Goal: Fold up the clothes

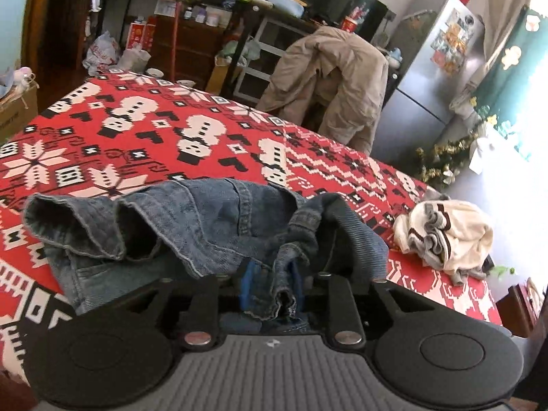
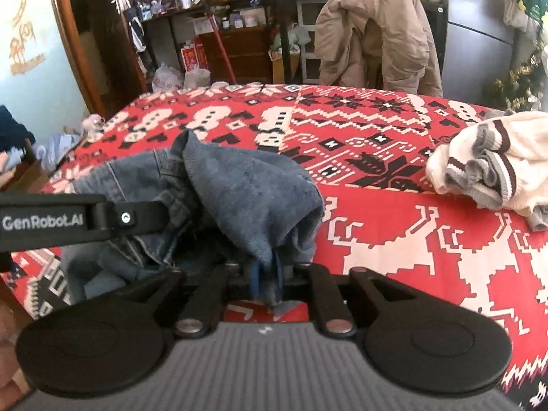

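Blue denim jeans (image 1: 171, 226) lie crumpled on the red patterned cloth (image 1: 325, 161), with two leg cuffs gaping at the left. My left gripper (image 1: 270, 284) sits low at the near edge of the heap. Its blue pads stand a little apart, and a denim fold hangs loosely between them. In the right wrist view the jeans (image 2: 239, 188) bulge up in front of my right gripper (image 2: 267, 281). Its pads are also slightly parted around a hanging denim edge. The left gripper's black finger (image 2: 137, 217) reaches in from the left across the denim.
A cream sweater with grey and maroon stripes (image 1: 445, 236) (image 2: 486, 167) lies bunched at the right of the cloth (image 2: 376, 239). Behind the far edge stand a chair draped with a beige jacket (image 2: 373, 30), cluttered shelves (image 1: 191, 7) and a fridge (image 1: 435, 78).
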Demonstrator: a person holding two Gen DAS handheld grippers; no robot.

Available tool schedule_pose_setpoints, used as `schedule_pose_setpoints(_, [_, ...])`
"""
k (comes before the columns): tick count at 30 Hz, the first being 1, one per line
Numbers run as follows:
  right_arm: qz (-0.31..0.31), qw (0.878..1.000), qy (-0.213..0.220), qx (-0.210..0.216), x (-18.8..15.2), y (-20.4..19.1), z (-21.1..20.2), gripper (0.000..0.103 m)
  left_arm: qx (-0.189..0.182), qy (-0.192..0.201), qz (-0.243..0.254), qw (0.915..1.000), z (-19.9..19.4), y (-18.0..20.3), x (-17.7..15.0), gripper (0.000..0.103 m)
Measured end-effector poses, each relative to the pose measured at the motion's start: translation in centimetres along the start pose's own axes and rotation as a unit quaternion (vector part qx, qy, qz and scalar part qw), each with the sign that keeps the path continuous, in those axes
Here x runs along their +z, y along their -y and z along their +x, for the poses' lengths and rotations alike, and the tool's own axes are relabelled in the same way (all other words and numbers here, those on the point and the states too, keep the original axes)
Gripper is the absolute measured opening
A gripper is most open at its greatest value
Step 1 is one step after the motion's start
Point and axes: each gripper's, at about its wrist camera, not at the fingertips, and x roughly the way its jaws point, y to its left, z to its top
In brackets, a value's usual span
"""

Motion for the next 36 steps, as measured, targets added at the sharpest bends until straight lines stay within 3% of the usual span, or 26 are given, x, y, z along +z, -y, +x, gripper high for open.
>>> schedule_pose_setpoints(9, [-0.016, 1.000, 0.023, -0.001, 1.2, -1.2, -5.5, 0.031, 0.008, 0.032, 0.004, 0.9994, -5.1, 1.1, -0.6, 0.032])
schedule_pose_setpoints(18, [-0.057, 0.997, 0.052, 0.001, 2.5, -2.5, -11.2, 0.039, 0.025, 0.065, -0.011, 0.9975, -9.9, -0.6, -1.2, 0.033])
schedule_pose_setpoints(25, [-0.083, 0.995, 0.058, 0.016, 2.4, -2.8, -11.6, 0.039, 0.043, 0.052, -0.034, 0.9972, -9.9, -3.0, -1.9, 0.033])
schedule_pose_setpoints(29, [-0.108, 0.992, 0.061, 0.031, 2.3, -2.9, -11.2, 0.039, 0.050, 0.044, -0.023, 0.9975, -9.1, -3.7, -2.0, 0.033])
schedule_pose_setpoints(32, [-0.154, 0.984, 0.082, 0.026, 2.1, -3.8, -10.7, 0.040, 0.059, 0.036, -0.021, 0.9973, -8.0, -4.6, -2.1, 0.033])
schedule_pose_setpoints(36, [-0.228, 0.970, 0.079, 0.008, 1.7, -5.0, -9.3, 0.040, 0.052, 0.021, -0.052, 0.9971, -6.7, -6.7, -2.4, 0.033])
